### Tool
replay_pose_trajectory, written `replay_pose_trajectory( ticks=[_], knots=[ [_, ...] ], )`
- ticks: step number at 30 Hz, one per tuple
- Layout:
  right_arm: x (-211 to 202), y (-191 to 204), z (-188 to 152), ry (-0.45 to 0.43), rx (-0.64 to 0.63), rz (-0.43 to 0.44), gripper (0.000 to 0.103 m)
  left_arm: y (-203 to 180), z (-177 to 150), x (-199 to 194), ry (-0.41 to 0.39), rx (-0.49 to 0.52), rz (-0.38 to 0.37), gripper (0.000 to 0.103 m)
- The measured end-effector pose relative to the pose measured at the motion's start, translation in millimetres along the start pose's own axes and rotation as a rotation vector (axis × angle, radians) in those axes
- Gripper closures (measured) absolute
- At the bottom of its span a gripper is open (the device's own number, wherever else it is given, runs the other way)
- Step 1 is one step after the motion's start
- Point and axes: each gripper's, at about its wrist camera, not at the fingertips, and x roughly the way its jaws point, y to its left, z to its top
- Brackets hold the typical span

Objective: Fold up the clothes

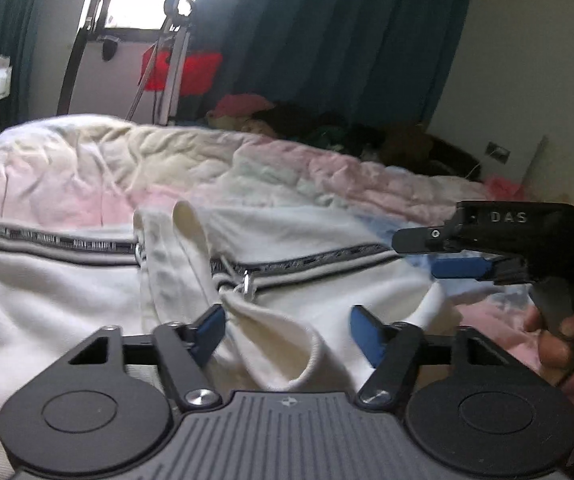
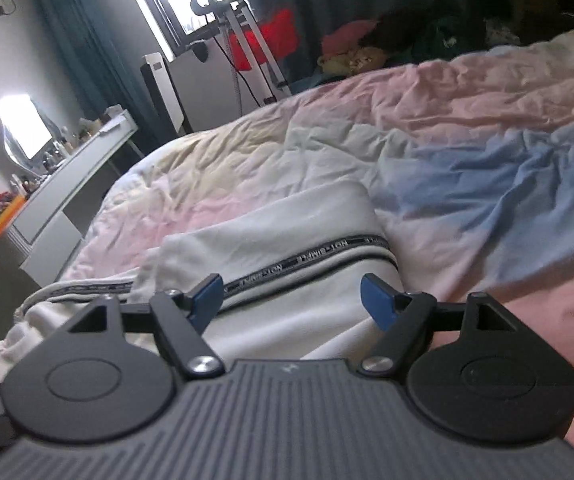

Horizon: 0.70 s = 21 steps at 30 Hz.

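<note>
A white zip-up jacket [image 1: 67,300] with a lettered stripe across it lies spread on the bed's pastel quilt [image 1: 87,160], laid flat so its parts can be turned over one another. One sleeve, its cuff [image 1: 287,356] nearest the left gripper [image 1: 287,332], is drawn across the zipper. The left gripper's fingers are spread either side of that cuff, pinching nothing. The right gripper [image 2: 291,300] hovers over the jacket's right side, its fingers spread and empty.
</note>
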Motion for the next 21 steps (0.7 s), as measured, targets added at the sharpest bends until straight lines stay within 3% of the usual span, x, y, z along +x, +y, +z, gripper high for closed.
replay_pose_trajectory(
  ticks=[3,5,6,10,15,18,21],
  knots=[
    [4.9,-0.5,-2.0,0.011,-0.017,-0.020,0.027,3.2,-0.4,2.4,-0.009,-0.010,0.045,0.060],
    [8.2,-0.8,-3.3,0.019,-0.029,-0.033,0.027,10.0,1.0,3.5,-0.004,-0.052,0.055,0.086],
    [9.8,-1.0,-3.9,0.022,-0.034,-0.040,0.027,14.6,1.9,2.5,-0.006,-0.085,0.064,0.092],
    [6.2,3.1,-6.8,0.012,-0.063,-0.048,0.027,23.1,7.0,-13.9,-0.010,-0.118,0.078,0.096],
    [-20.2,4.7,-6.7,-0.091,-0.051,-0.012,0.027,23.0,5.5,-24.8,0.014,-0.088,0.111,0.098],
    [-24.3,7.5,-8.9,-0.096,-0.080,-0.020,0.026,24.3,0.5,-15.8,0.034,-0.075,0.125,0.098],
    [-10.3,6.7,-15.5,-0.039,-0.093,-0.031,0.027,25.7,-3.8,-8.6,0.044,-0.069,0.131,0.094]
  ],
)
